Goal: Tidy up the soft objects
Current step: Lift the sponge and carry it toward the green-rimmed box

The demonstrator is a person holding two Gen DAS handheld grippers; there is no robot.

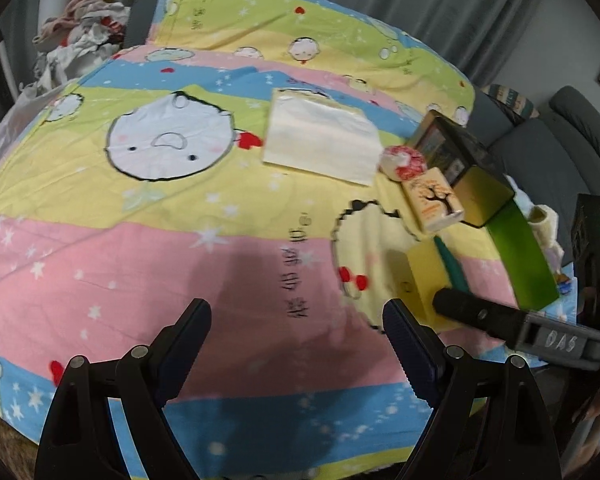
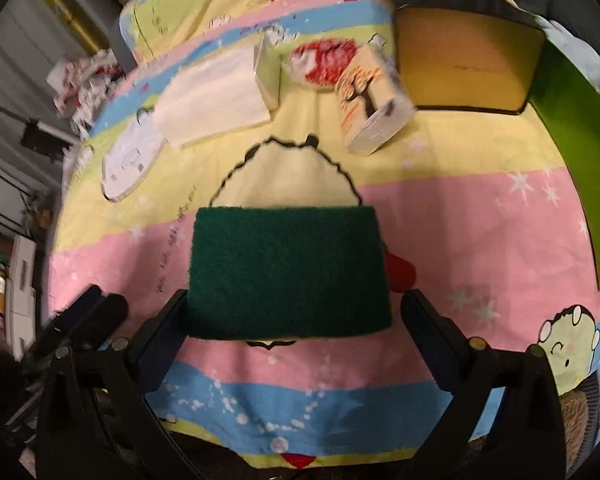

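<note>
Across the middle of both frames, a cartoon-print sheet [image 1: 180,216] covers the table, with the soft things grouped at upper right.

Largest on it is the open yellow-lined box [image 2: 466,68] with its green lid [image 2: 572,168] lying flat, at the upper right of the right wrist view. Left of it lies a flat cream tissue pack [image 1: 320,140], then a red-and-white ball [image 1: 404,162] touching a small tissue packet with a tree print [image 1: 434,200] that sits just beside the box. Lower centre of the right wrist view, a green-topped sponge [image 2: 288,272] sits between the spread fingers of the right tool [image 2: 294,320]; the right finger stands clear of it, while contact on the left side is unclear. Bottom of the left wrist view, the left tool [image 1: 296,344] hangs wide apart over the pink stripe, holding nothing.
</note>
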